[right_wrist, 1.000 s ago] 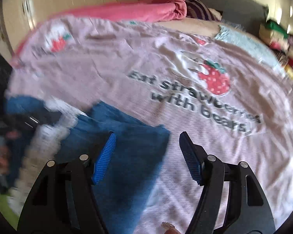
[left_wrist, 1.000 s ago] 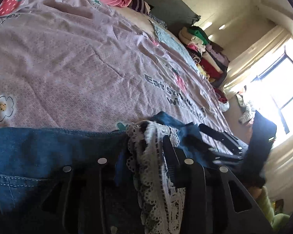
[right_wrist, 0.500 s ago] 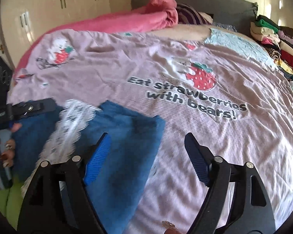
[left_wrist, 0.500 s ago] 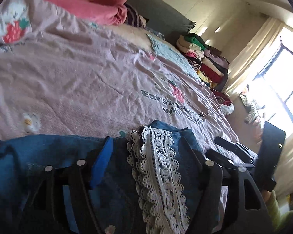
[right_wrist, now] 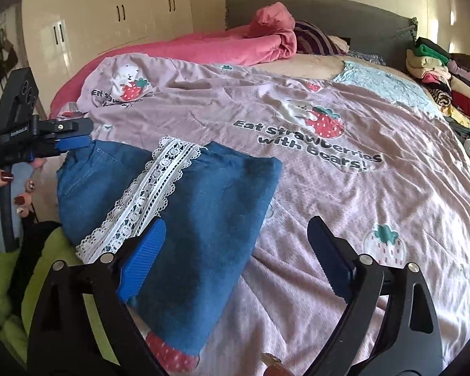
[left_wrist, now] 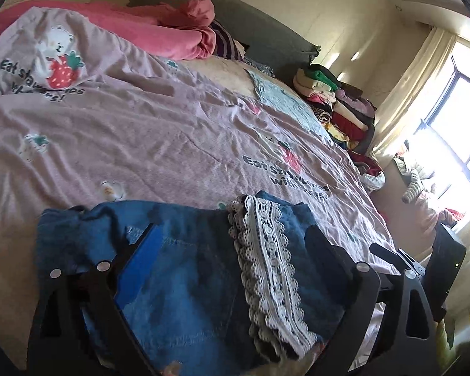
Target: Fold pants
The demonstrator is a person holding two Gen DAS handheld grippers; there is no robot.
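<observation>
Folded blue denim pants [right_wrist: 203, 206] with a white lace strip [right_wrist: 153, 188] lie at the near edge of the pink bedspread [right_wrist: 344, 194]. They also show in the left wrist view [left_wrist: 188, 275], with the lace [left_wrist: 266, 266] across them. My left gripper [left_wrist: 235, 247] is open, its fingers spread above the pants, holding nothing. It shows at the left of the right wrist view [right_wrist: 69, 134]. My right gripper [right_wrist: 235, 247] is open and empty, its left finger over the pants' right part. It shows at the right of the left wrist view [left_wrist: 401, 260].
A pink blanket [right_wrist: 235, 44] and striped pillow [right_wrist: 313, 40] lie at the bed's head by a grey headboard [right_wrist: 344, 15]. A stack of folded clothes [right_wrist: 445, 75] sits on the bed's right side. A wardrobe [right_wrist: 109, 15] stands at left. A window [left_wrist: 454, 131] is at right.
My left gripper has opened, let go of the pants and lifted back. The pants now lie folded on the bed. My right gripper has drawn back a little, still open.
</observation>
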